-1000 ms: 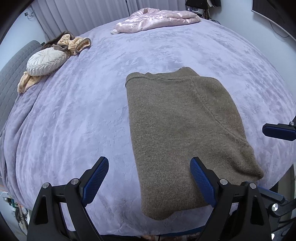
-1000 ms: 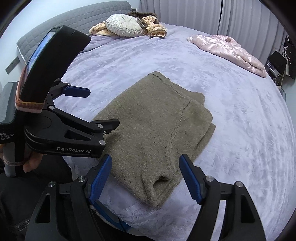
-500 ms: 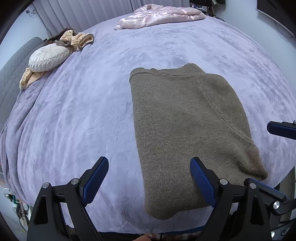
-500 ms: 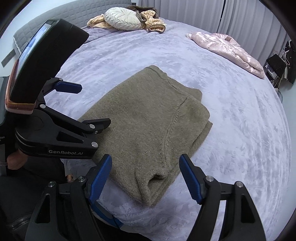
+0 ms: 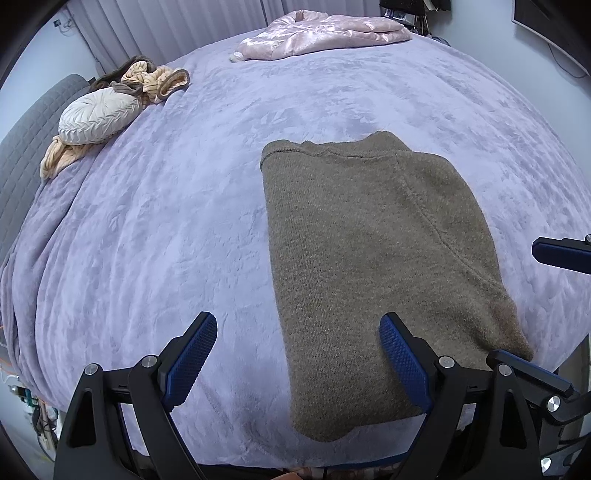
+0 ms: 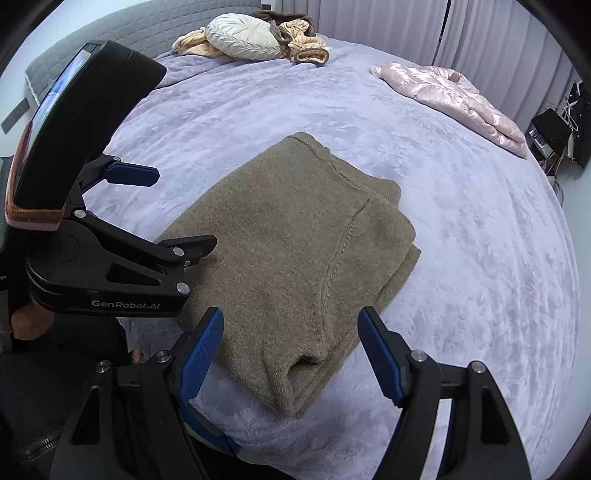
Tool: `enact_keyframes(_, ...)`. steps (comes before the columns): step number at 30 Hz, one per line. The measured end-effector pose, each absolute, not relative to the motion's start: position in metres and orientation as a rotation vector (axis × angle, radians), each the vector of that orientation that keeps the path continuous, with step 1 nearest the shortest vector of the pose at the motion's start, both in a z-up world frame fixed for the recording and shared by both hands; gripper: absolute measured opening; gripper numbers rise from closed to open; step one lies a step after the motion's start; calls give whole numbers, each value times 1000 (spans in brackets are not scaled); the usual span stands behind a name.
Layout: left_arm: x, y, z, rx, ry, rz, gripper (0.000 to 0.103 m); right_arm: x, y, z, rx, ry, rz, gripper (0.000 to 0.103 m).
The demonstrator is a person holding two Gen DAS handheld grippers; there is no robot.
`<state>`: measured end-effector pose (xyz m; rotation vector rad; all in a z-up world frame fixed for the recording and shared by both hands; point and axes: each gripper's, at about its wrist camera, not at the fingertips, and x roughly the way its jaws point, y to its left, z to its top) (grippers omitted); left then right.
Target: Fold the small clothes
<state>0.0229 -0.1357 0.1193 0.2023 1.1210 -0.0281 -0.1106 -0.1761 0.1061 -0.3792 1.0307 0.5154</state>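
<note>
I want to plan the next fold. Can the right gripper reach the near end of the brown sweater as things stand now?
Probably yes. The right gripper is open and hovers just over the near end of the brown sweater, with nothing between them. The left gripper is also open, off to the side.

Folded brown sweater (image 5: 369, 266) lies flat on bed (image 5: 166, 221).

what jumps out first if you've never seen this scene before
A folded olive-brown knit sweater lies flat near the front edge of a wide lavender bedspread, with both open tools, left tool and right tool, hovering over its near end. Further back, a shiny pink jacket lies at the far edge, and a round cream pillow sits by the grey headboard.
</note>
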Motion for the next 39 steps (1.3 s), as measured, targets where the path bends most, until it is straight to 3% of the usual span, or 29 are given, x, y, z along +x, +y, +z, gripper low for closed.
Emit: enact_keyframes(39,34,-138,129,191,1117,-18,91,-94,-178,117,-366,1012,523,78)
